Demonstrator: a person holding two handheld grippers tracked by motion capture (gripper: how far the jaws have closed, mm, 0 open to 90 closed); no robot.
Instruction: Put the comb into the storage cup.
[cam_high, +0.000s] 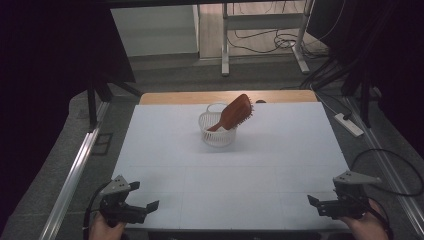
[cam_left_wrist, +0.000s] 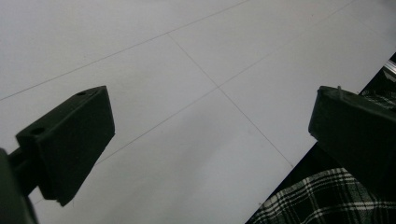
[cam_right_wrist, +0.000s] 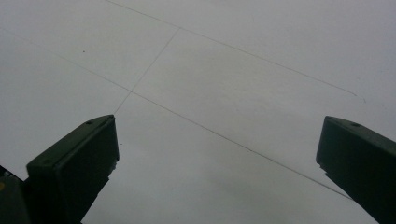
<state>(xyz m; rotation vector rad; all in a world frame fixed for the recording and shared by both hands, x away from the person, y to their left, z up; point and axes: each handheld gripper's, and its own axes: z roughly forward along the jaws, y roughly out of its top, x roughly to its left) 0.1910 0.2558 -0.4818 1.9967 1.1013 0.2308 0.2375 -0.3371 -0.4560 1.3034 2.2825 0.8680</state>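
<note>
Your left gripper (cam_high: 142, 197) and right gripper (cam_high: 316, 194) rest at the table's (cam_high: 260, 165) near edge, jaws spread wide, gripping nothing; well ahead, between both, the brown hairbrush (cam_high: 236, 112) leans handle-down in the white basket (cam_high: 216, 131).

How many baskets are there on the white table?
1. The white basket stands toward the far middle of the table, with a brown hairbrush leaning in it. Nothing seems to hide another.
</note>
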